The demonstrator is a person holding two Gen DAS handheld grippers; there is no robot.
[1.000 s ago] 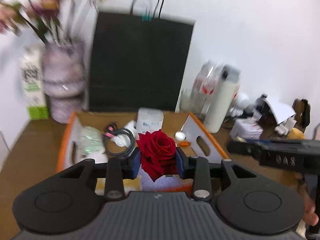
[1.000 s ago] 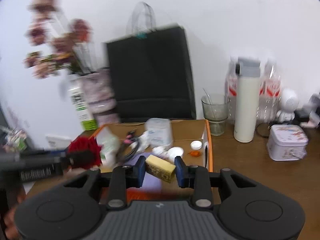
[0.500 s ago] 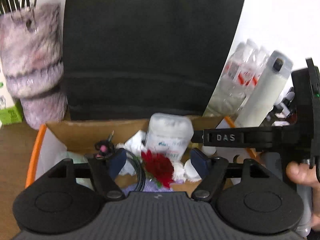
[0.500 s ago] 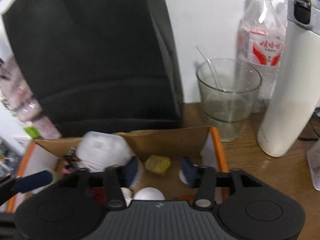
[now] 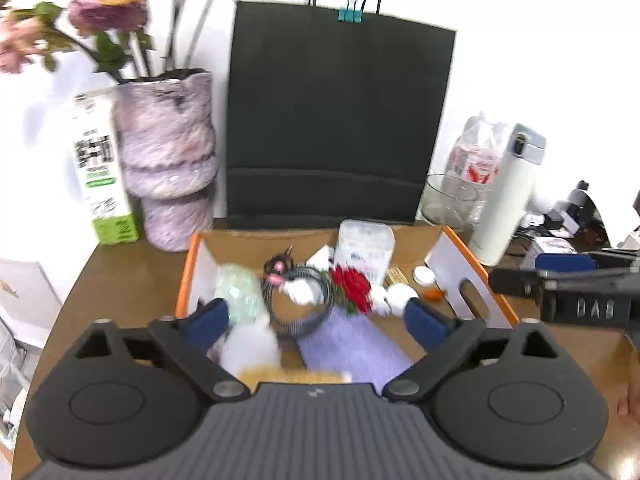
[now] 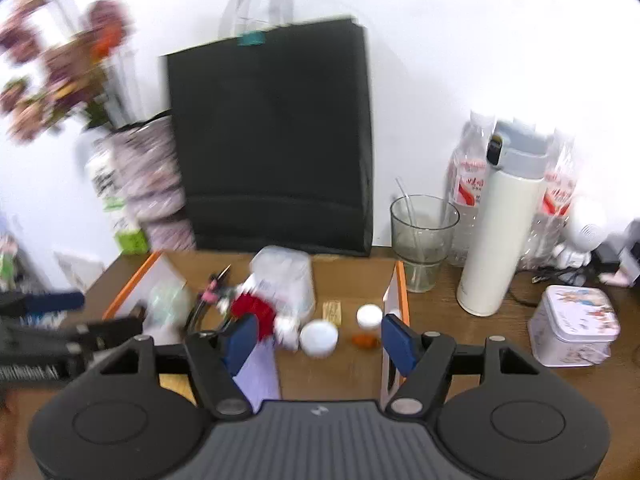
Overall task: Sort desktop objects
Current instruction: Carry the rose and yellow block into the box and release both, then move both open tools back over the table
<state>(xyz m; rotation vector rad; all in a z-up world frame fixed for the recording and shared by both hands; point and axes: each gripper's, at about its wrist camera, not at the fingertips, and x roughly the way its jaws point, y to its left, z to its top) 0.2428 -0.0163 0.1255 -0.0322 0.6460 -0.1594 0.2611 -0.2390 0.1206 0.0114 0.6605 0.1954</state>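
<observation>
Left wrist view: the left gripper (image 5: 316,318) hangs over the near edge of the orange-rimmed cardboard box (image 5: 474,276), fingers spread wide and holding nothing. Inside the box the red rose (image 5: 352,285) lies about mid-floor, leaning against the clear tissue pack (image 5: 366,246) that stands toward the far wall. A coiled black cable (image 5: 300,300) sits just left of the rose, and a purple cloth (image 5: 352,344) covers the near part of the floor. The rose looks soft and loose-petalled, deep red with a bit of green at its base. The right gripper's fingers poke in from the right edge of this view, close to the box's right wall, so the two tools could clip each other or the wall, as I judge it.

Right wrist view: the right gripper (image 6: 318,340) is open wide too, nothing between its blue pads (image 6: 396,340). The yellow block (image 6: 333,312) lies flat on the box floor near the far right corner, next to a small white cap (image 6: 369,315), a larger white lid (image 6: 319,338) and an orange scrap (image 6: 364,340). The glass (image 6: 422,240), white flask (image 6: 498,240) and tin (image 6: 574,326) crowd the surface just right of the box; a careless sweep that way could topple the glass. The frame is blurred, so fine detail is uncertain
</observation>
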